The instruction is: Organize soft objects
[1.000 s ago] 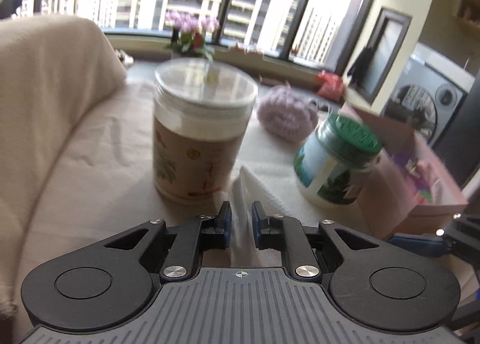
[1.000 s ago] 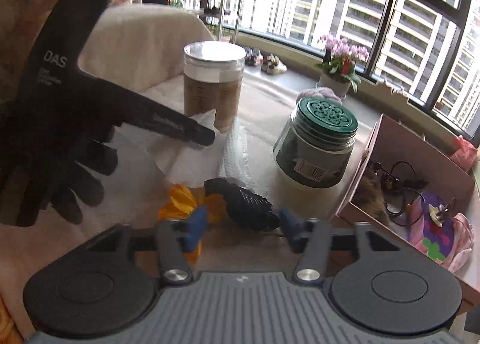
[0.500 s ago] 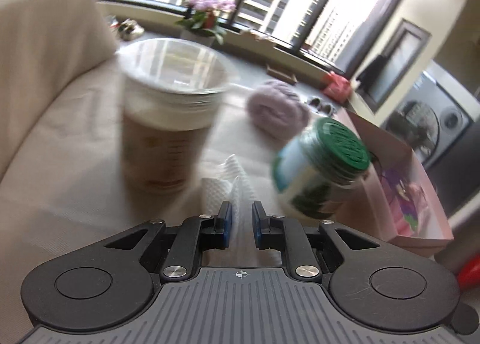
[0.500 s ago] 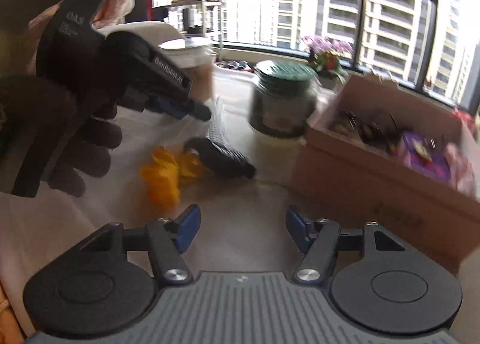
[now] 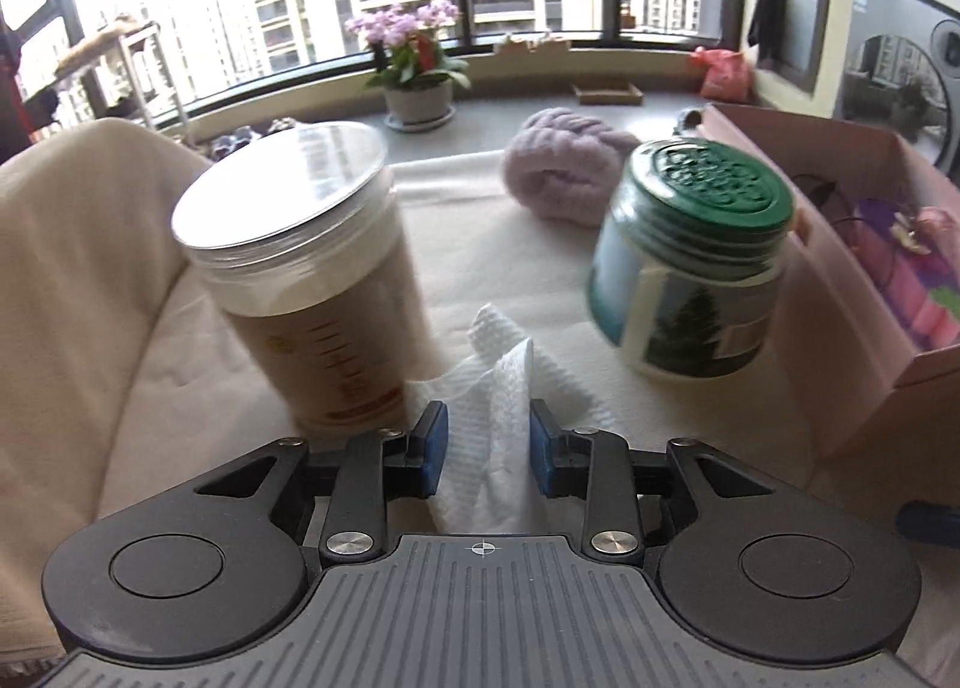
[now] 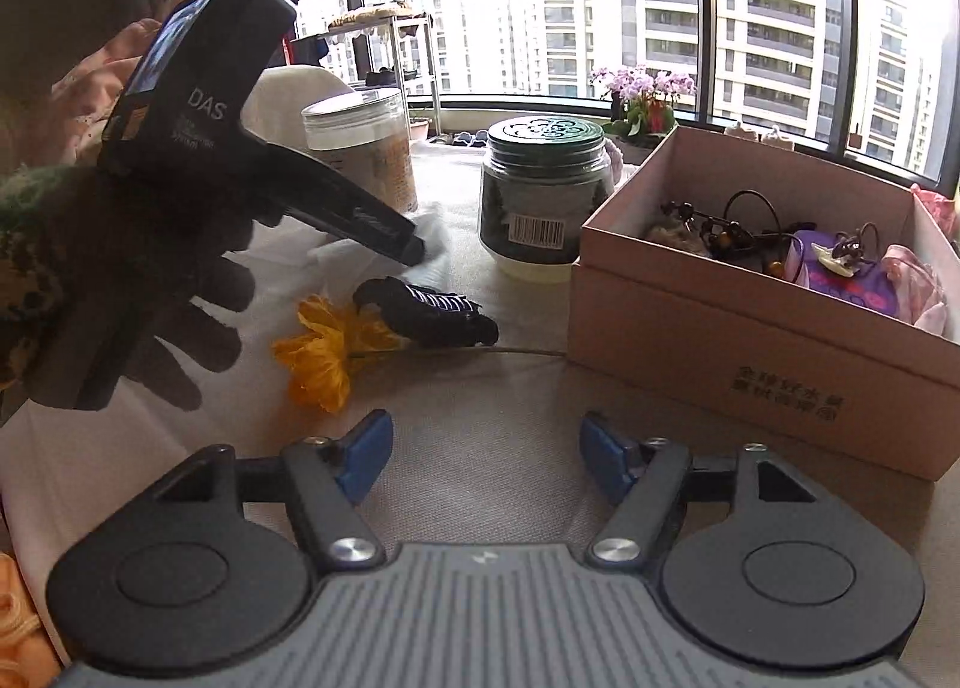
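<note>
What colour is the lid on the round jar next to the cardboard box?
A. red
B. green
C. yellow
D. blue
B. The jar standing just left of the cardboard box wears a dark green patterned lid, and the left wrist view shows the same green top.

Paper towel [image 5: 498,406] lies on the cloth between tall jar [image 5: 312,292] at left and short jar [image 5: 690,268] at right. Yarn ball [image 5: 564,172] behind them. Box [image 6: 768,328] right of short jar; flower [image 6: 324,352] and hair clip [image 6: 432,316] in front.
</note>
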`<state>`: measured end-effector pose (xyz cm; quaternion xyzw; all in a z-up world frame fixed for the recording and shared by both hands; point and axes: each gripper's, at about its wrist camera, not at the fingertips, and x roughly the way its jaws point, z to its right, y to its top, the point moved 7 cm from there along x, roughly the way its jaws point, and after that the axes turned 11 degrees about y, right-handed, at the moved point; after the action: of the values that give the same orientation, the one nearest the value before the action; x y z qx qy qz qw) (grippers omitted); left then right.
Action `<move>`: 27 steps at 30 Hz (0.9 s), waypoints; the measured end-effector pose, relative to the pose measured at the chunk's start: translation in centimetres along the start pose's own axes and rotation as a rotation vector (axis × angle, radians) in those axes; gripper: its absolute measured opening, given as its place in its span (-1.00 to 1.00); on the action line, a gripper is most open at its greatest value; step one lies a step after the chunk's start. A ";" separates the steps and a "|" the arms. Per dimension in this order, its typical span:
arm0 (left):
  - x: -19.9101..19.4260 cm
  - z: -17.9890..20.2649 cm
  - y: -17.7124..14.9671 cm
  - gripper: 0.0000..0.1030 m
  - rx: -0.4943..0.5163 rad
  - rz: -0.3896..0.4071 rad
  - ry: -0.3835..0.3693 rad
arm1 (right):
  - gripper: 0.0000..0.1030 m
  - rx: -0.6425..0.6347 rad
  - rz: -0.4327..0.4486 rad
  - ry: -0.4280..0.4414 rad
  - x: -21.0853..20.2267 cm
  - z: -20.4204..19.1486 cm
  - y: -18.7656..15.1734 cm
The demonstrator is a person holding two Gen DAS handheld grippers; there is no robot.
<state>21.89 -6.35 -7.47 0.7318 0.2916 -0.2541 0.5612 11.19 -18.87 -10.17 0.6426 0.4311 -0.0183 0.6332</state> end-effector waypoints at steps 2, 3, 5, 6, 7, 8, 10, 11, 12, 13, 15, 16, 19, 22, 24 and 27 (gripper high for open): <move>0.2 -0.1 0.0 -0.34 -0.005 -0.005 -0.002 | 0.37 0.002 0.002 0.000 0.0 0.0 0.0; 0.2 -0.5 0.0 -0.34 -0.017 -0.010 -0.011 | 0.37 0.002 0.004 0.000 -0.1 0.0 0.0; 0.0 -1.3 -0.2 -0.39 -0.081 -0.029 -0.037 | 0.38 0.004 0.008 -0.001 -0.2 0.1 0.0; -0.2 -1.9 -0.3 -0.39 -0.127 -0.038 -0.059 | 0.38 0.006 0.010 -0.002 -0.2 0.1 0.0; -0.7 -2.4 -0.4 -0.39 -0.171 -0.035 -0.090 | 0.38 0.009 0.011 -0.002 -0.2 0.1 0.0; -1.3 -3.1 -0.5 -0.38 -0.209 -0.017 -0.119 | 0.38 0.012 0.013 -0.002 -0.2 0.2 0.0; -2.6 -4.9 -0.8 -0.38 -0.264 0.034 -0.116 | 0.39 0.018 0.017 0.003 -0.3 0.3 0.0; -2.9 -6.0 -1.0 -0.38 -0.294 0.048 -0.102 | 0.39 0.021 0.017 0.007 -0.3 0.3 0.0; -2.8 -6.9 -1.2 -0.39 -0.325 0.043 -0.093 | 0.39 0.023 0.016 0.009 -0.3 0.4 0.0; -2.4 -7.7 -1.4 -0.39 -0.356 0.021 -0.094 | 0.39 0.025 0.016 0.011 -0.3 0.4 0.0; -1.0 -8.3 -2.2 -0.39 -0.434 -0.055 -0.134 | 0.39 0.024 0.019 0.014 -0.3 0.3 0.0; -0.5 -8.0 -2.4 -0.39 -0.475 -0.088 -0.186 | 0.40 0.023 0.020 0.013 -0.3 0.3 0.0; 0.2 -6.0 -2.2 -0.39 -0.524 -0.135 -0.321 | 0.40 0.024 0.022 0.010 -0.3 0.3 0.0; 0.1 -3.6 -1.3 -0.39 -0.480 -0.139 -0.355 | 0.40 0.026 0.021 0.008 -0.3 0.3 0.0; 0.0 -2.1 -0.6 -0.39 -0.420 -0.128 -0.346 | 0.40 0.025 0.021 0.009 -0.3 0.3 0.0; -0.4 -0.4 0.2 -0.38 -0.298 -0.091 -0.294 | 0.40 0.026 0.019 0.011 -0.2 0.3 0.0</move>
<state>21.79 -6.00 -7.00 0.5817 0.2736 -0.3372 0.6878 11.19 -19.24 -10.13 0.6549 0.4282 -0.0144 0.6226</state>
